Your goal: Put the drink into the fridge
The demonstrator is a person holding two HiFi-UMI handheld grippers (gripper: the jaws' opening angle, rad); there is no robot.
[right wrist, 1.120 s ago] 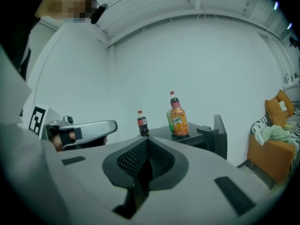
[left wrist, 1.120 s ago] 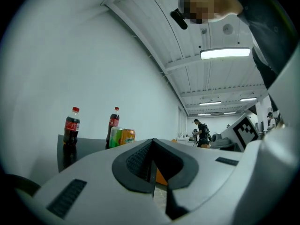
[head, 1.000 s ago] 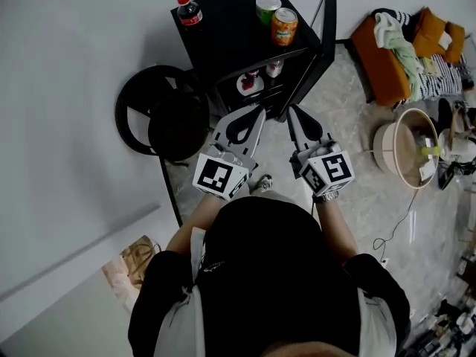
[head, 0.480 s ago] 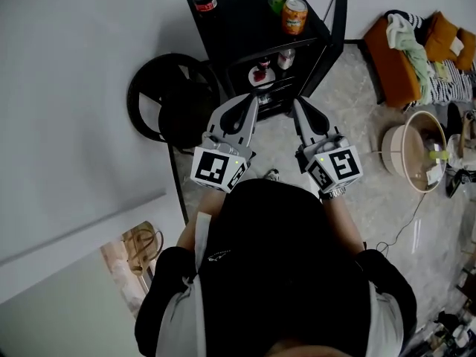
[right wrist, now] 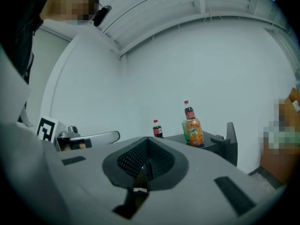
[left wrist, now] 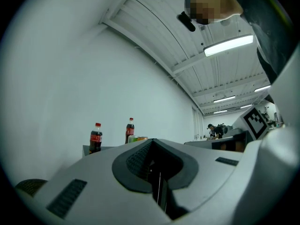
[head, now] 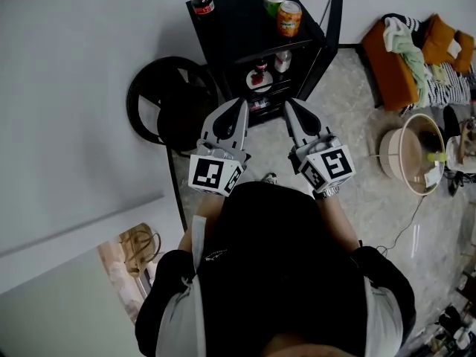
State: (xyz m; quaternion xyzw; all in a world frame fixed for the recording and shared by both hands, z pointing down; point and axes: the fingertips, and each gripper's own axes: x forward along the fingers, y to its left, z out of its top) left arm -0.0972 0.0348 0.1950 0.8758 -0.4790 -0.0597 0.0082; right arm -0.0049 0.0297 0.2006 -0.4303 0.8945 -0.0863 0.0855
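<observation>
A black mini fridge (head: 230,28) stands against the wall with its door (head: 329,28) swung open to the right. On its top are a cola bottle (head: 202,0), a green can (head: 276,0) and an orange can (head: 289,18). Bottles stand on a shelf inside (head: 262,73). My left gripper (head: 239,105) and right gripper (head: 288,107) hang side by side in front of the open fridge, both shut and empty. In the left gripper view, two cola bottles (left wrist: 95,138) (left wrist: 130,130) show past the jaws. The right gripper view shows the orange can (right wrist: 195,132) and a cola bottle (right wrist: 157,129).
A black round object (head: 175,106) leans on the wall left of the fridge. An orange sofa (head: 401,54) with cloths stands at the right. A round basket (head: 413,151) and a cable lie on the pale floor. The white wall fills the left.
Both grippers have edged forward toward the open fridge, still shut and empty. The drinks on the fridge have not moved.
</observation>
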